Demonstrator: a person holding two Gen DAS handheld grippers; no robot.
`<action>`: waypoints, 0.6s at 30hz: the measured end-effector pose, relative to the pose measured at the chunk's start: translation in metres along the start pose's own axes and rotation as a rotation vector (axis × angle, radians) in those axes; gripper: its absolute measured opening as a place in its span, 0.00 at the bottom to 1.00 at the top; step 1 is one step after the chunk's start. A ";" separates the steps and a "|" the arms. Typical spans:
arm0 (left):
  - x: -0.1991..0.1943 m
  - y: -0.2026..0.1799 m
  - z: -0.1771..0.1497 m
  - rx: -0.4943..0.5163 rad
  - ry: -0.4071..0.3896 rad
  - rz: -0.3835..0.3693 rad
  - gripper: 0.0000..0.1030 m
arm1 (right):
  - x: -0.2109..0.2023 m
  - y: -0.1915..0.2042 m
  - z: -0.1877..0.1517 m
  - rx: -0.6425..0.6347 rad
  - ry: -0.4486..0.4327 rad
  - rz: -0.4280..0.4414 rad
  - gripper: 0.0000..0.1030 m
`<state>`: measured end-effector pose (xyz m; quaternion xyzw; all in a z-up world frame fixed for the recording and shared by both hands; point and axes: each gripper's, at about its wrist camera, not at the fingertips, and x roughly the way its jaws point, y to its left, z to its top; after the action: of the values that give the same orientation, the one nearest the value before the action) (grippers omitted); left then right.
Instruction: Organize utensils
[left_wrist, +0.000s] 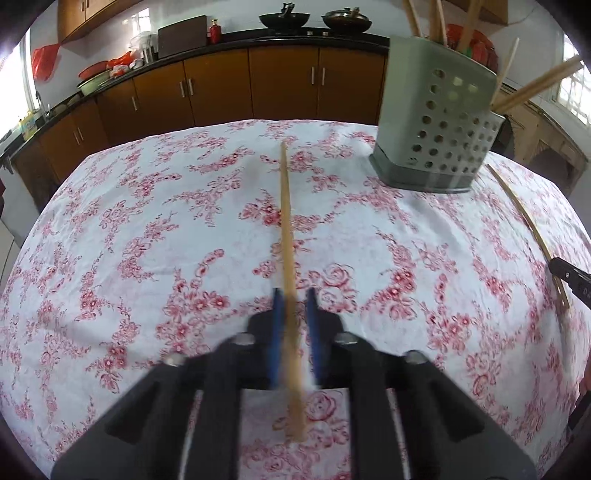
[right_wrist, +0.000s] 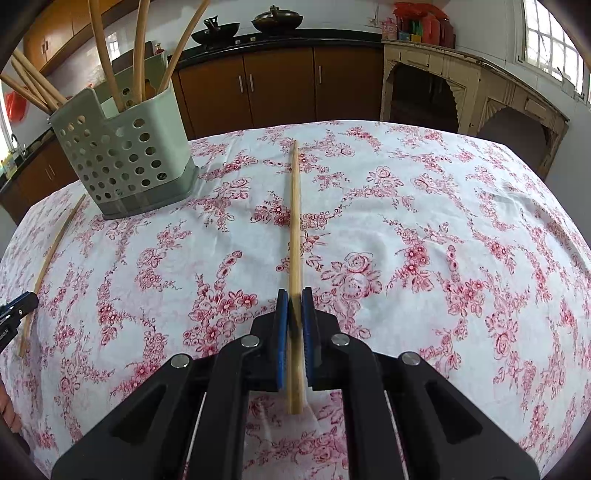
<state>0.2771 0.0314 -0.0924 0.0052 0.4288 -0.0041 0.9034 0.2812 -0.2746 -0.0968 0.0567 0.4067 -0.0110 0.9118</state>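
My left gripper (left_wrist: 294, 291) has a wooden chopstick (left_wrist: 286, 229) between its blue pads, pointing forward over the table; the frame is blurred and the jaws look closed on it. My right gripper (right_wrist: 294, 291) is shut on another wooden chopstick (right_wrist: 294, 221), also pointing forward. A grey perforated utensil holder (left_wrist: 436, 122) with several wooden utensils stands far right in the left wrist view and far left in the right wrist view (right_wrist: 122, 151). Each view shows the other gripper and its chopstick at the edge (left_wrist: 524, 218) (right_wrist: 48, 262).
The table carries a white cloth with red flowers (left_wrist: 147, 240) (right_wrist: 443, 221). Brown kitchen cabinets (left_wrist: 221, 88) with woks on the counter stand behind it. A cream wooden cabinet (right_wrist: 461, 88) stands at the back right.
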 end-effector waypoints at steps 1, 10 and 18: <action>0.000 0.000 -0.001 0.002 0.000 -0.001 0.08 | -0.001 -0.001 -0.001 0.006 -0.001 0.005 0.08; -0.020 0.006 0.002 0.009 -0.008 -0.036 0.08 | -0.024 -0.011 -0.004 0.020 -0.052 0.018 0.07; -0.061 0.007 0.023 0.007 -0.121 -0.069 0.08 | -0.058 -0.025 0.010 0.049 -0.174 0.018 0.07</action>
<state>0.2570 0.0381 -0.0306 -0.0068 0.3734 -0.0371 0.9269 0.2485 -0.3018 -0.0497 0.0815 0.3250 -0.0174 0.9420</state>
